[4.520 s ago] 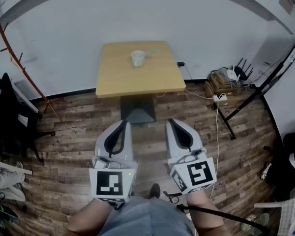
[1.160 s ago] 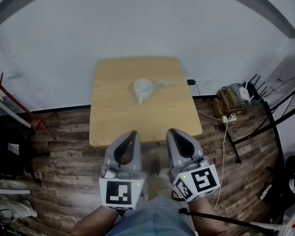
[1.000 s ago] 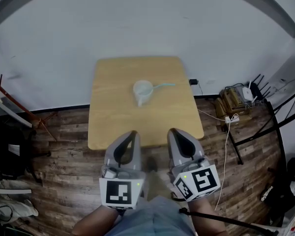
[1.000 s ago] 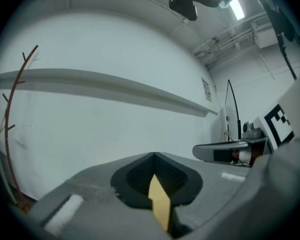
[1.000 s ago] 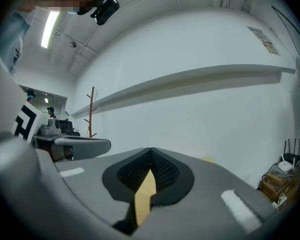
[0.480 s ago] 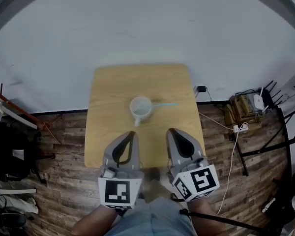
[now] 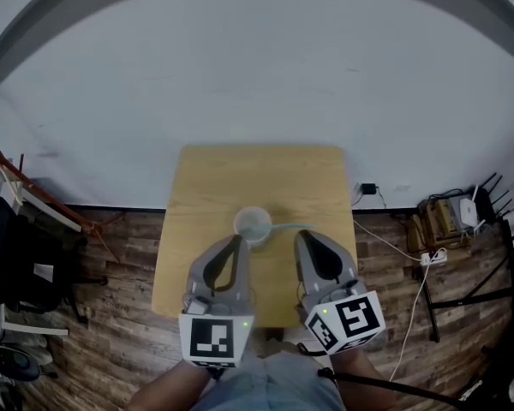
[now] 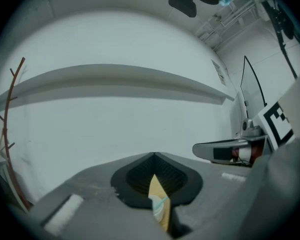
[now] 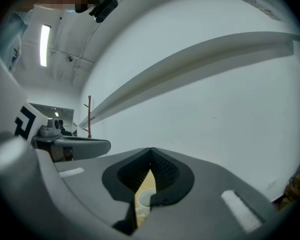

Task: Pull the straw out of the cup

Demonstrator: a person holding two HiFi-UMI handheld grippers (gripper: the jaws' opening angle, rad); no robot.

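Closer than a second ago, the table [image 7: 207, 178] now lies directly under both grippers. Left gripper [image 7: 236, 240]: fingers together, nothing held, at 7 o'clock from the cup [image 7: 252, 223]. Cup: upright, near the table's centre. Straw [image 7: 287, 227]: in the cup, leaning out toward 3 o'clock. Right gripper [image 7: 301, 235]: fingers together, nothing held, at 4 o'clock from the cup, near the straw's free end.
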